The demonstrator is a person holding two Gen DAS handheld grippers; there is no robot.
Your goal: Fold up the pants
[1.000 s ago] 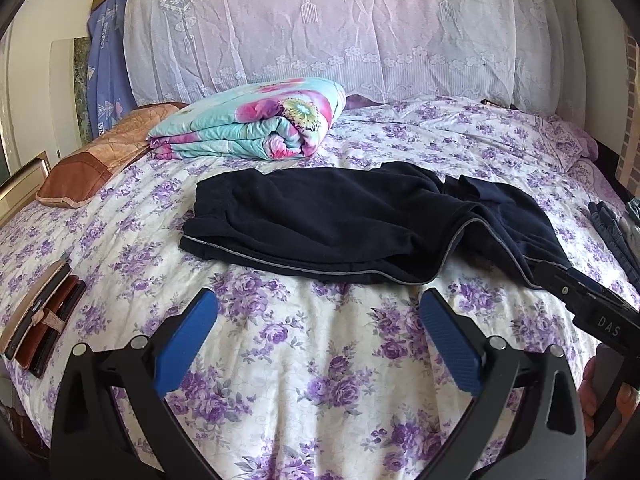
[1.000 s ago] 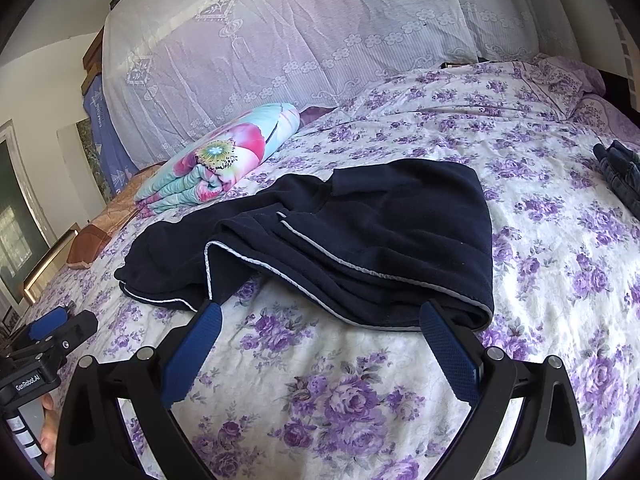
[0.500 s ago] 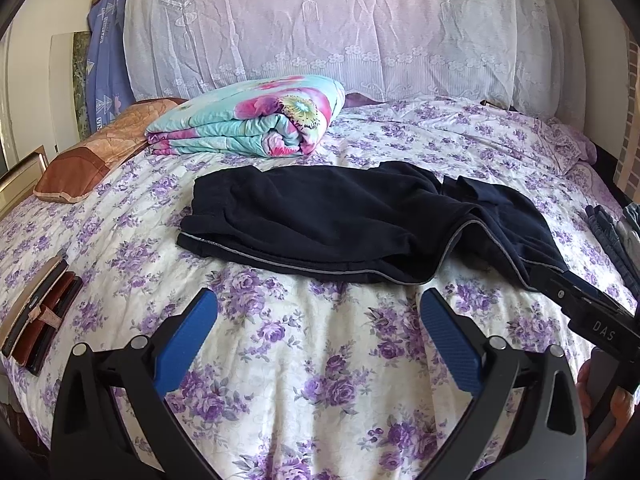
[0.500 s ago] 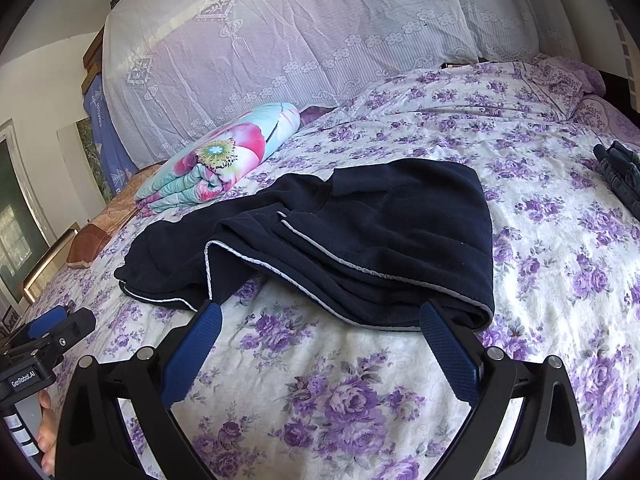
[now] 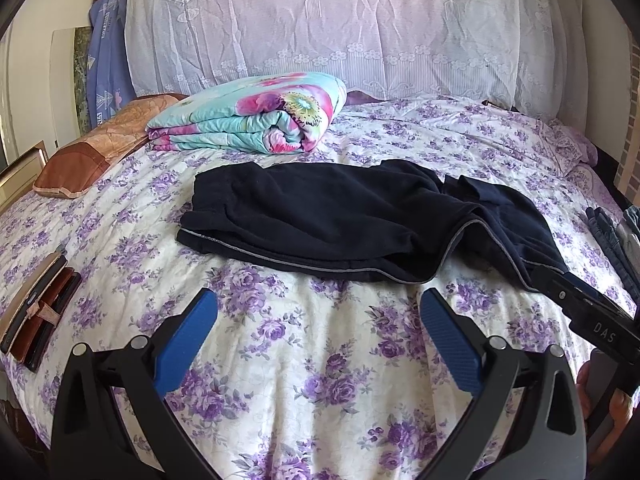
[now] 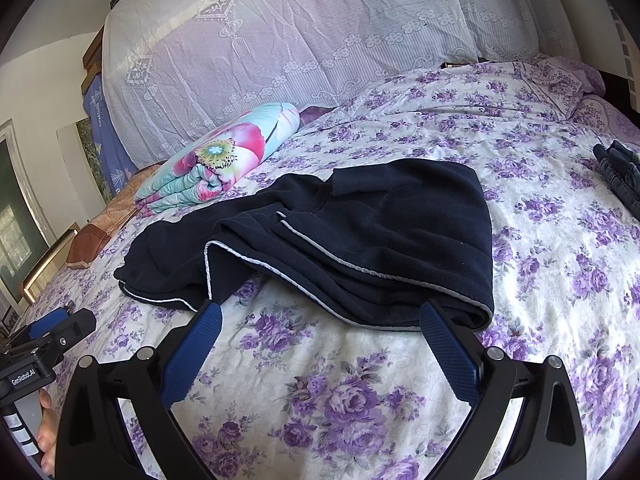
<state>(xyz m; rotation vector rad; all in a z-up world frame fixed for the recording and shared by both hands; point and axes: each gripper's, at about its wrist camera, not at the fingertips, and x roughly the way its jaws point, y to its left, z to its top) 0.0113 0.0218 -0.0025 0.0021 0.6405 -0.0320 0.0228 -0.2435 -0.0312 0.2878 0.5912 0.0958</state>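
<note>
Meanwhile, little is changed: pants (image 5: 344,224) lie rumpled on the bed (image 5: 320,360); both hand-held grippers, left (image 5: 318,340) and right (image 6: 320,344), remain released, folding unstarted.

Your working surface is a bed (image 5: 320,380) covered in a white sheet printed with purple flowers. Dark navy pants (image 5: 340,220) with grey piping lie crumpled across its middle, partly doubled over themselves. Beyond them you have a folded floral quilt (image 5: 252,116) in turquoise and pink, and just beside that a brown and tan pillow (image 5: 92,152) at the left edge. Flat brown and black wallet-like items (image 5: 36,320) rest on the near left edge. Folded denim garments (image 6: 620,172) lie on the right edge, well apart from the pants.
</note>
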